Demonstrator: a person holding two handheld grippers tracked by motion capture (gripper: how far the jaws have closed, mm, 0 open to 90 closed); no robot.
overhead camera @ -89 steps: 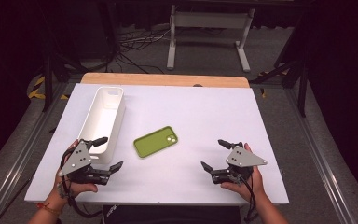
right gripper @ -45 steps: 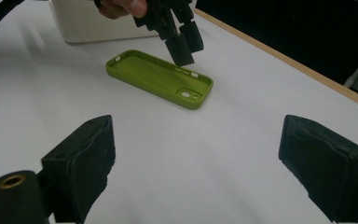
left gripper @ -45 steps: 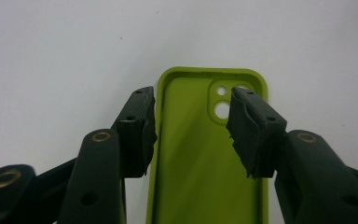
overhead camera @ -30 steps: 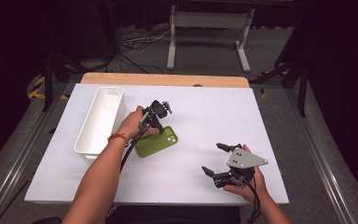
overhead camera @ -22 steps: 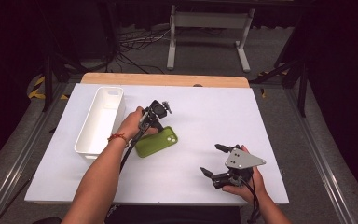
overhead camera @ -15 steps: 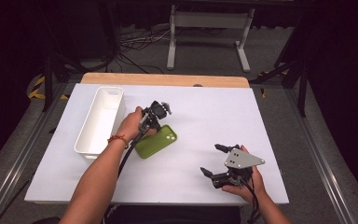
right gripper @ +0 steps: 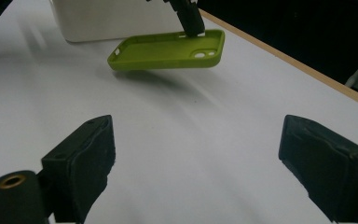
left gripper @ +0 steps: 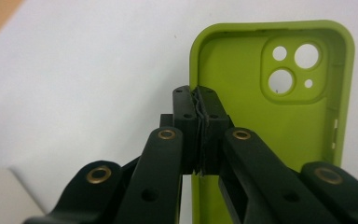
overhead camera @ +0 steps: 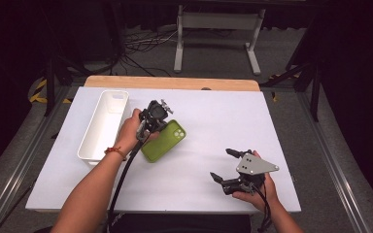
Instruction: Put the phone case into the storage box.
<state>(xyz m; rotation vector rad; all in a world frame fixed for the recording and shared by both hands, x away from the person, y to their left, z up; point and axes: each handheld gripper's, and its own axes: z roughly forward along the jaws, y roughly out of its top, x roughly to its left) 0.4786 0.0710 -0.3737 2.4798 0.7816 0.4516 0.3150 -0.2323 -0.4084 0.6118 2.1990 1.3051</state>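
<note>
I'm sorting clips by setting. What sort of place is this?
Probably a lab or studio recording bench: a white table in a dark room, cables on the floor, a metal stand, hand-held grippers.

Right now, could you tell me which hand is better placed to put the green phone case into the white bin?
The left. Its gripper is shut on the phone case rim, lifted off the table beside the white bin. The right gripper rests open, far from both.

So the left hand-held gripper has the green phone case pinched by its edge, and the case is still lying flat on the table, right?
Not flat: the left hand-held gripper does pinch the green phone case by its edge, but the right gripper view shows it lifted off the table.
</note>
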